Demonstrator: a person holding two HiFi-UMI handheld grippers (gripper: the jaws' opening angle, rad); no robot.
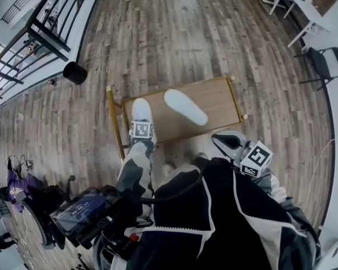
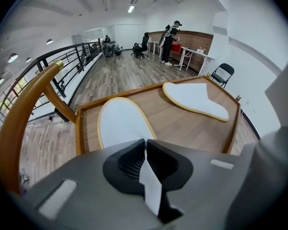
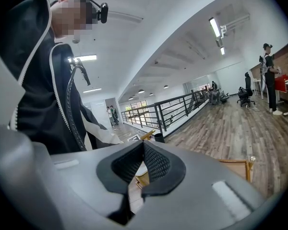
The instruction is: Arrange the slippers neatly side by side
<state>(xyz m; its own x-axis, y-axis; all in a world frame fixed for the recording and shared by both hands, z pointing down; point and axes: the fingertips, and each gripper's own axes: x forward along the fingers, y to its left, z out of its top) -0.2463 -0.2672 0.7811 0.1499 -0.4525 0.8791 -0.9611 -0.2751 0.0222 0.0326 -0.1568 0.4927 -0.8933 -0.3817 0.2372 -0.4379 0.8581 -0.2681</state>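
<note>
Two white slippers lie soles up on a low wooden table point(image 1: 222, 94). My left gripper point(image 1: 141, 122) points steeply down at the near end of the left slipper point(image 1: 142, 109). In the left gripper view its jaws point(image 2: 145, 145) are shut on that slipper's point(image 2: 122, 123) white edge, which shows as a thin strip between the pads. The other slipper point(image 1: 186, 107) lies at an angle to the right, also seen in the left gripper view point(image 2: 197, 99). My right gripper point(image 1: 221, 140) hangs close to my body, off the table's near right corner, shut and empty point(image 3: 143, 147).
A curved wooden bar point(image 1: 115, 122) rises along the table's left side point(image 2: 24, 123). A black bin point(image 1: 74, 72) stands by the railing point(image 1: 39, 32) at far left. A folding chair point(image 1: 327, 63) and a white table point(image 1: 296, 1) stand far right. People point(image 2: 170, 42) stand far off.
</note>
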